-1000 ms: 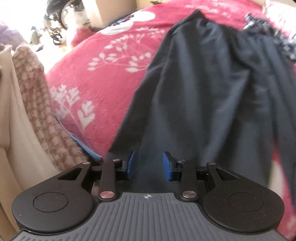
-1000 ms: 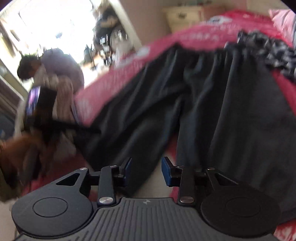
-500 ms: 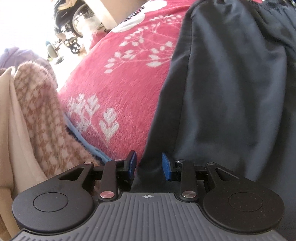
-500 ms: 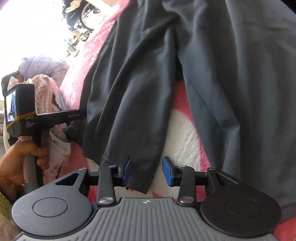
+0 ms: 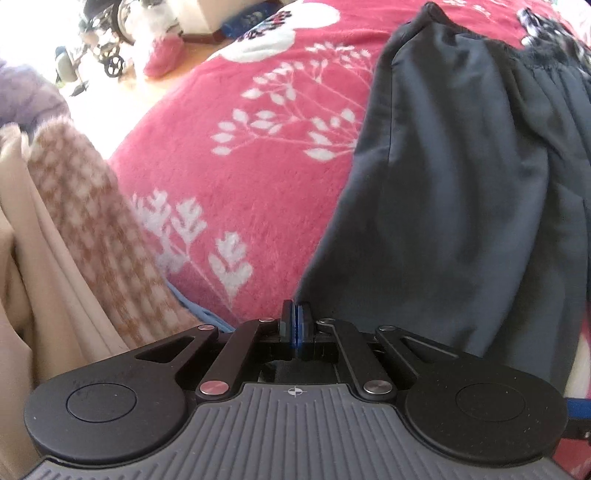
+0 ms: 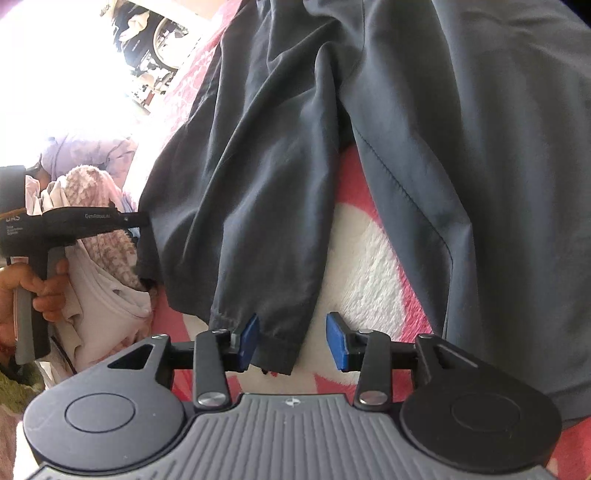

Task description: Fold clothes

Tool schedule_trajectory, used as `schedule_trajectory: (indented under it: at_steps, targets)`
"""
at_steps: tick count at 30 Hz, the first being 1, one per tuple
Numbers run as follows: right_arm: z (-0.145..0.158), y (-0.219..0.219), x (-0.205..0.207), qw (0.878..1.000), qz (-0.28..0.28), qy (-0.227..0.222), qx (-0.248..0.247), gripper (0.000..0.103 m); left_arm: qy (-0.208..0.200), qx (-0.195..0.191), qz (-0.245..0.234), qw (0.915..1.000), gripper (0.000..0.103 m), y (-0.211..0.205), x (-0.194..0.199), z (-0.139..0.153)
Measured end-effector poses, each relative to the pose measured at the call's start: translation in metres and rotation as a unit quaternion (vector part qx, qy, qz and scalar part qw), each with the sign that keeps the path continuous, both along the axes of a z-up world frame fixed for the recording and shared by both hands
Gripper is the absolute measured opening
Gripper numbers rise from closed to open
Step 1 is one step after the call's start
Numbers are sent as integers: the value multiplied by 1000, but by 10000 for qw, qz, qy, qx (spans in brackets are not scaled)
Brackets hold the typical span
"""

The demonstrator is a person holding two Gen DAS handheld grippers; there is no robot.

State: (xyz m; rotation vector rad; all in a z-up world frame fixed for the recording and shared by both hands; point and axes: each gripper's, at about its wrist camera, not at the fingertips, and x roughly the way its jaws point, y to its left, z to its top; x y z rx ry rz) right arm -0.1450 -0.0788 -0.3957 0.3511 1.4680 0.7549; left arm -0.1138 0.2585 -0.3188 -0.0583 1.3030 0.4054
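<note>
Hem of one leg of the dark grey, thin-woven trousers (image 6: 258, 184) lies right in front of my right tongs (image 6: 291, 338). Their blue pads have just been opening and stand apart. The hem's corner sits between them, close to the left-hand pad, and neither pad presses on it. So the right side holds nothing yet.

My left tongs (image 5: 295, 325) are closed, pads flat together, pinching the outer bottom corner of that same leg. The right wrist view shows their tip meeting the cloth's edge, with a little fabric drooping under it. My hand (image 6: 22, 291) is wrapped round the handle.

The trousers are spread over the pink-red fleece blanket with white leaf sprigs (image 5: 258, 184), legs toward me and the gathered waistband furthest away. A heap of beige and brown-checked clothes (image 5: 92, 221) sits just beside the left tongs. A black-and-white patterned garment (image 5: 546, 29) touches the waistband at the far end.

My worries from here:
- The left bite looks very shallow, right on the corner. Slippery cloth like this could slide out once I lift or pull.
- If the right pads close where they are, I judge they would catch only the hem's edge, or nip the fleece underneath.
- With one corner held and the other loose, the leg would twist instead of folding flat.
- Carrying the legs up to the waistband could drag in the patterned garment lying against it.
</note>
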Motion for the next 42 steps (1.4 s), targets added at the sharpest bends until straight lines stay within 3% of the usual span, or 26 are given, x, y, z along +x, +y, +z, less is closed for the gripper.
schedule_trajectory:
  at_steps: [3,5,13,15,16,17,18,19,22,26,29,31,32,36,39,42]
  targets:
    - [1,0,-1,10000,-29,38,42,48,198,62,-289,9994,8,-6,7,-1]
    - [3,-2,-1,9999,-66,90,62,51,327,78,-454,9984,30,-8,11,-2]
    - [-1,5,-4,9994,-97,298,152,54,1089,141,-997,9889,40,3,23,-21]
    - [-2,8,-4,9993,-113,299,192,51,1279,101,-1117,9854,39,4,21,-28]
    - [-3,10,-4,9992,-104,291,234,42,1352,93,-1204,9834,33,3,20,-31]
    - [-4,12,-5,9992,-57,285,263,34,1397,99,-1325,9812,13,1,19,-33]
    - [-4,15,-6,9993,2,289,245,15,1433,91,-1428,9793,5,-1,17,-33]
    - [-4,17,-7,9993,63,298,237,5,1458,51,-1522,9775,1,-2,16,-33]
    - [6,16,-9,9985,264,380,308,4,1459,-250,-1739,9736,0,-3,15,-22]
    - [15,10,-9,9969,336,628,338,4,1605,-155,-2194,9622,0,-4,16,-7]
    - [5,17,-11,9969,444,642,-50,8,1863,78,-2448,9515,0,-5,16,-11]
    - [-4,20,-12,9959,484,710,-297,23,2034,356,-2665,9415,0,-8,16,-18]
    - [-6,22,-14,9954,545,675,-410,26,2109,438,-2736,9374,0,-10,16,-22]
    - [10,18,-22,9954,708,373,-533,43,2293,495,-2757,9322,3,-8,19,-27]
    - [30,9,-23,9950,781,-39,-620,44,2403,408,-2750,9300,20,-4,17,-25]
    - [53,-3,-15,9955,623,-509,-493,44,2335,310,-2615,9360,36,0,18,-14]
